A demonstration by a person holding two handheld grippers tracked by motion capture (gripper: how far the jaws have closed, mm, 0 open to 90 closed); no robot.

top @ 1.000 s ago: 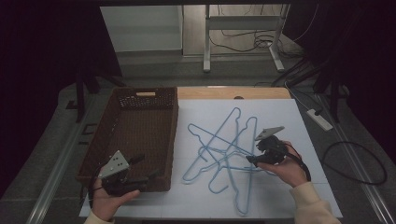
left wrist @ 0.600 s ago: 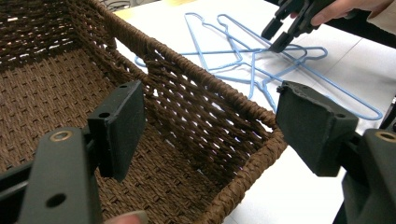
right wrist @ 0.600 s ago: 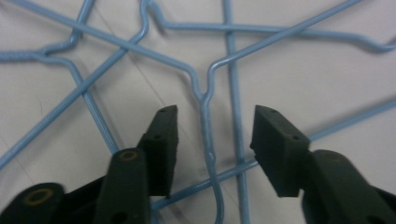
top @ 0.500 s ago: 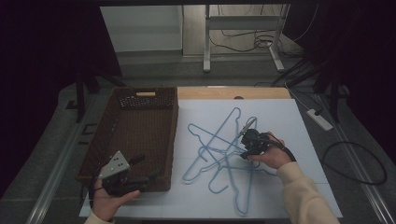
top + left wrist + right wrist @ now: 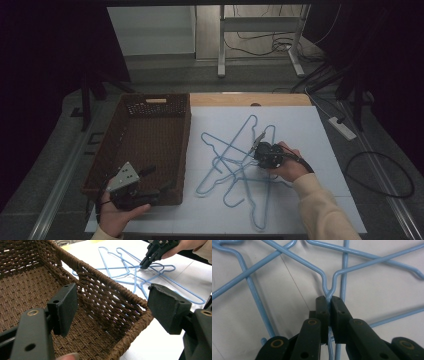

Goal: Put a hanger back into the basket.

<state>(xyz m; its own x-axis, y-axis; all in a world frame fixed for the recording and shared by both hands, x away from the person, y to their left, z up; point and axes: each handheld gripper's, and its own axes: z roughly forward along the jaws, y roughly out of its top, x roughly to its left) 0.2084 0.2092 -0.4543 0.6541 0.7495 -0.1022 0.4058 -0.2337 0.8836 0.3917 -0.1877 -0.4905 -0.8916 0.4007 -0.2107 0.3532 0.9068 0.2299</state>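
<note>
Blue wire hangers point(image 5: 239, 165) tangled flat on table.

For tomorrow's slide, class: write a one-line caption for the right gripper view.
Right gripper, its jaws just closed, pinches the neck of a blue wire hanger lying among others on the white table.

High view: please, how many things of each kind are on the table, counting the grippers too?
Hangers, blue, tangled: about 4
Basket: 1
Grippers: 2 (left gripper, right gripper)
Total: about 7
</note>
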